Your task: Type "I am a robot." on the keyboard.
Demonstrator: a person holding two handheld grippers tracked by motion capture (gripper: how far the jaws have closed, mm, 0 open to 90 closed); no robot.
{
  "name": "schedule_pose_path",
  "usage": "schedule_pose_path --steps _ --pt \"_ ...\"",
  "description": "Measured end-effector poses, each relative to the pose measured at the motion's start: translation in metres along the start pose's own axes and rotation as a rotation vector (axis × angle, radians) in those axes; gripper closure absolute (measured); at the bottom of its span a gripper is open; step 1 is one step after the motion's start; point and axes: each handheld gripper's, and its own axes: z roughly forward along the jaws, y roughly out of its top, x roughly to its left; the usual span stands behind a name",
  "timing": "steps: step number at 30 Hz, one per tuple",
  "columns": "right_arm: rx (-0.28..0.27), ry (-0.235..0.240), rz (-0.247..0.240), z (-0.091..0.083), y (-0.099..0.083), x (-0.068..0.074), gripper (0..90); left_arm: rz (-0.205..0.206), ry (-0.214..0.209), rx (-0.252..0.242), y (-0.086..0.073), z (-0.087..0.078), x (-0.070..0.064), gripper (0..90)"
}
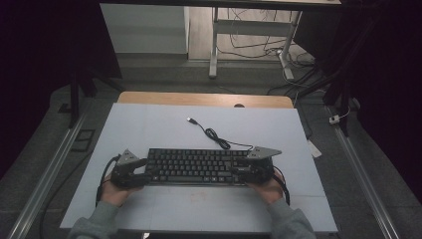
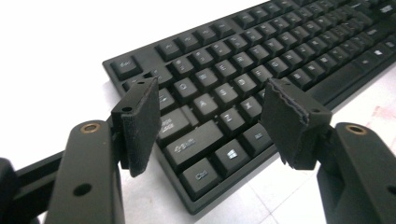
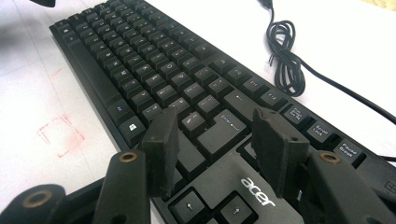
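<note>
One broad white counter point(image 1: 164, 124) carried everything I was working with, and I could see a strip of its wooden far edge beyond the white sheet. On it, toward my side, lay the black keyboard point(image 1: 196, 166), flat and lengthwise across the counter, with its keys facing up. Its cable point(image 1: 217, 140) ran off the far right corner, bunched into a small coil just behind the keyboard, and ended in a plug lying loose on the white surface farther back.

I had the left gripper point(image 1: 141, 171) at the keyboard's left end and the right gripper point(image 1: 242, 170) at its right end, each held in a hand coming in from the near edge.

In the left gripper view, the left gripper point(image 2: 212, 126) stood released, its fingers point(image 2: 140, 123) spread wide apart over the corner with the Ctrl and Shift keys. I saw keys plainly in the gap between the pads, and I could not tell whether either pad touched the keyboard point(image 2: 243, 70).

In the right gripper view, the right gripper point(image 3: 217, 151) was likewise released, its fingers point(image 3: 275, 149) well apart above the Enter key and the panel with the maker's logo. They held nothing; whether they rested on the keyboard point(image 3: 140, 60) I could not tell. The coiled cable point(image 3: 285, 65) lay just beyond the keyboard's far edge.
</note>
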Motion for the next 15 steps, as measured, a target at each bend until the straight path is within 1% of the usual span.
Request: schedule_pose_path --steps 5,6,7,8,9,10,11,13,14,15 --pt "-0.01 0.002 0.007 -0.001 -0.001 0.0 51.0 0.042 -0.046 0.023 0.009 0.002 -0.005 36.3" --pt "-0.008 0.004 0.007 -0.001 -0.001 0.0 50.9 0.06 -0.053 0.036 0.012 0.003 -0.007 36.2" --pt "-0.008 0.004 0.007 -0.001 -0.001 0.0 50.9 0.06 -0.053 0.036 0.012 0.003 -0.007 36.1" --pt "-0.005 0.002 0.008 -0.002 -0.002 0.0 50.7 0.065 -0.055 0.037 0.014 0.003 -0.008 36.1" --pt "-0.013 0.002 0.011 -0.002 -0.002 0.0 50.6 0.078 -0.065 0.042 0.019 0.004 -0.009 36.1" --pt "-0.011 0.001 0.011 -0.003 -0.002 -0.001 50.5 0.078 -0.065 0.042 0.019 0.004 -0.009 36.2" --pt "-0.007 -0.01 0.01 -0.004 -0.003 -0.001 50.5 0.082 -0.072 0.044 0.022 0.004 -0.009 36.8" --pt "-0.013 -0.003 0.013 -0.004 -0.004 -0.001 50.4 0.102 -0.098 0.053 0.031 0.006 -0.009 37.2" --pt "-0.008 -0.013 0.01 -0.005 -0.004 -0.001 50.3 0.102 -0.098 0.053 0.031 0.006 -0.009 37.3" --pt "-0.01 -0.012 0.011 -0.006 -0.005 -0.001 50.3 0.109 -0.103 0.056 0.034 0.006 -0.01 37.7"
